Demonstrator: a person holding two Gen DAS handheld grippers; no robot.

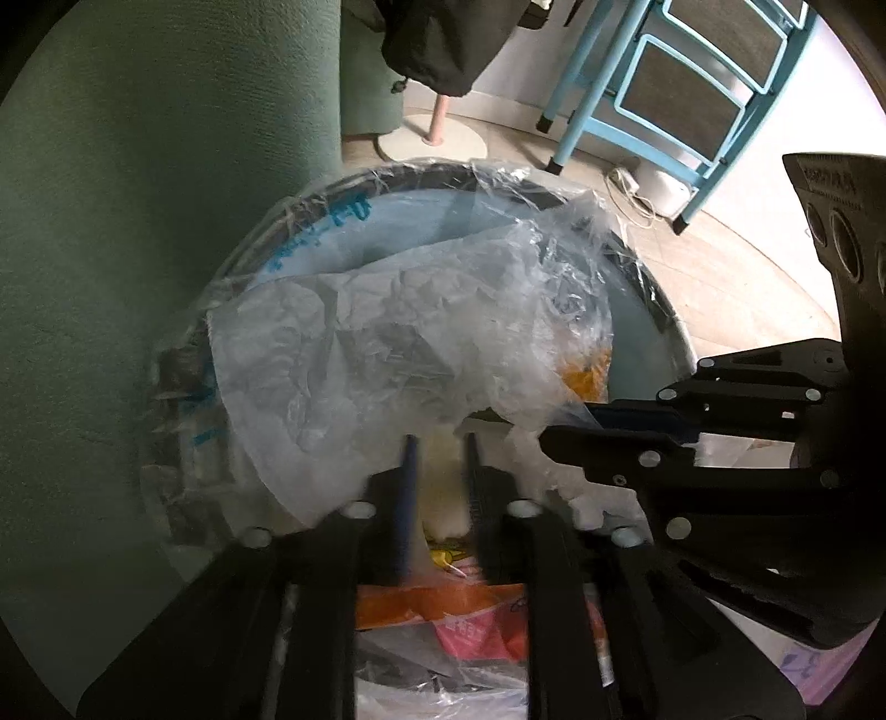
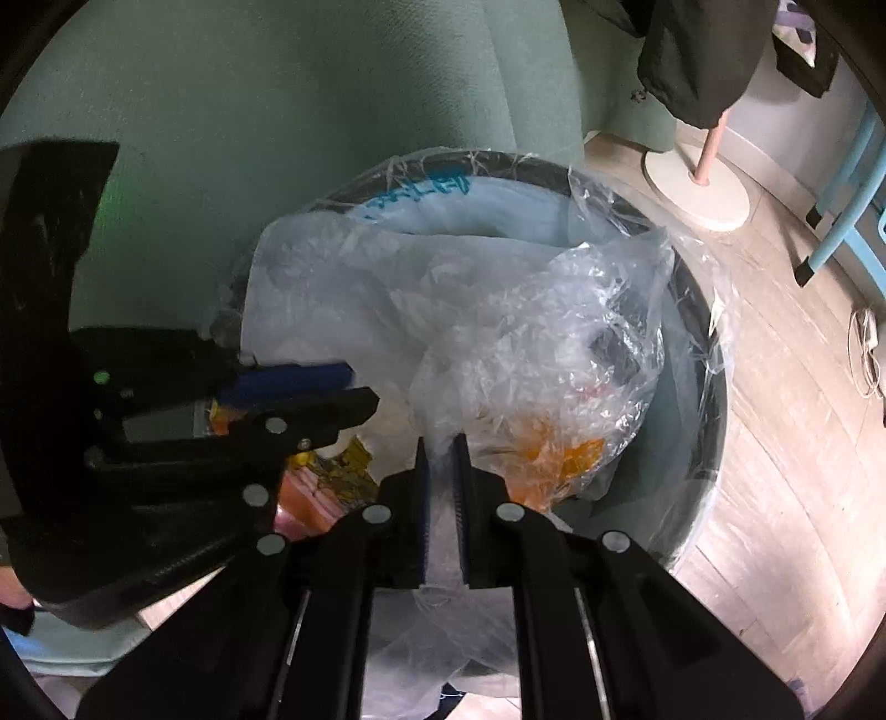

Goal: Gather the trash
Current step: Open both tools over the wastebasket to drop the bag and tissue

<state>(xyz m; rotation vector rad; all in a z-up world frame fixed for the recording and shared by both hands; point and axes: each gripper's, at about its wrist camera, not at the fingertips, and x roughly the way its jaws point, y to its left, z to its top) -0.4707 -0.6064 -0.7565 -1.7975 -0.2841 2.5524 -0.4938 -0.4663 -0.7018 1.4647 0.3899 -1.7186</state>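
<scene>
A round bin (image 1: 673, 327) (image 2: 714, 399) lined with a blue-printed bag stands on the floor against a green sofa. A clear plastic trash bag (image 1: 387, 343) (image 2: 531, 354) with orange and pink wrappers inside hangs over the bin's mouth. My left gripper (image 1: 440, 443) is shut on the bag's white near edge; it also shows at the left of the right wrist view (image 2: 354, 390). My right gripper (image 2: 440, 443) is shut on the bag's clear plastic; it shows at the right of the left wrist view (image 1: 559, 423).
The green sofa (image 1: 138, 221) (image 2: 332, 111) is close behind the bin. A light-blue step ladder (image 1: 681, 83), a round stand base (image 1: 437, 138) (image 2: 698, 194), a hanging black jacket (image 1: 443, 39) and a white cable (image 1: 631, 194) lie on the wood floor beyond.
</scene>
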